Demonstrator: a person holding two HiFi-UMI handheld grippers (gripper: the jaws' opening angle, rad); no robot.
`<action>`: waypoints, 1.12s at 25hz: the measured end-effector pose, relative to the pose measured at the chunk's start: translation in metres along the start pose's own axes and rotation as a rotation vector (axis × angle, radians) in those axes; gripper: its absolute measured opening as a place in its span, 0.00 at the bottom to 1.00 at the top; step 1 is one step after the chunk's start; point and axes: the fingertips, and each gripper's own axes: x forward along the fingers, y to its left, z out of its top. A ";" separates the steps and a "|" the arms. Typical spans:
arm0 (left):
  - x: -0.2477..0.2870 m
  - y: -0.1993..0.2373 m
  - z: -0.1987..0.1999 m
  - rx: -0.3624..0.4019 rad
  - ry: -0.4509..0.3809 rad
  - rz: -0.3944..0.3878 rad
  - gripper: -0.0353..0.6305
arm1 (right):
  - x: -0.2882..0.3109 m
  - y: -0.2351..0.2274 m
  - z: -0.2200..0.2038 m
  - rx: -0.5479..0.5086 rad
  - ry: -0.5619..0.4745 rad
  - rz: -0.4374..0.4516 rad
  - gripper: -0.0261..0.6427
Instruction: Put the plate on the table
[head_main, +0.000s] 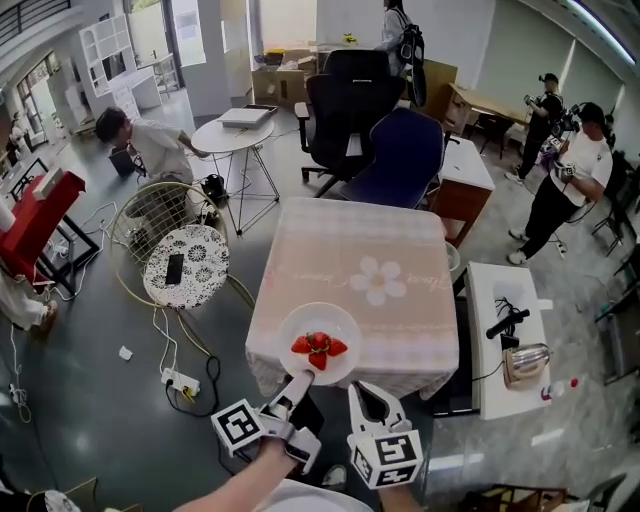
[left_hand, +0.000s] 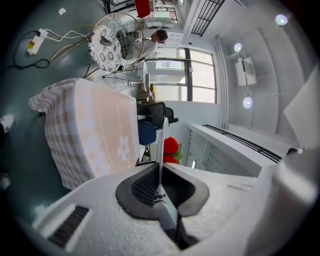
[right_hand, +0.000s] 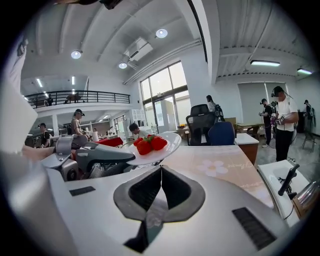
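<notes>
A white plate (head_main: 319, 330) carrying red strawberries (head_main: 318, 347) hangs over the near left part of the table (head_main: 350, 250), which wears a pink checked cloth with a flower print. My left gripper (head_main: 300, 380) is shut on the plate's near rim. In the left gripper view the plate (left_hand: 160, 142) stands edge-on between the pads of the left gripper (left_hand: 160, 176), with the strawberries (left_hand: 171, 146) beyond. My right gripper (head_main: 358, 393) sits just right of it, shut and holding nothing. The right gripper view shows the right gripper (right_hand: 161, 172) below the raised plate (right_hand: 162, 151).
A white side table (head_main: 498, 300) with a metal kettle (head_main: 525, 365) stands to the right. A round patterned table (head_main: 205, 268) and a power strip (head_main: 180, 381) lie to the left. Office chairs (head_main: 400, 155) stand at the table's far side. People stand around the room.
</notes>
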 end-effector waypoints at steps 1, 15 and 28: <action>0.006 -0.001 0.007 -0.005 0.008 -0.007 0.08 | 0.007 0.000 0.002 -0.001 0.003 -0.009 0.05; 0.035 0.003 0.105 -0.066 0.059 -0.031 0.08 | 0.092 0.029 0.033 -0.023 0.035 -0.103 0.05; 0.037 0.017 0.153 -0.097 0.032 -0.019 0.08 | 0.144 0.049 0.043 -0.038 0.048 -0.079 0.05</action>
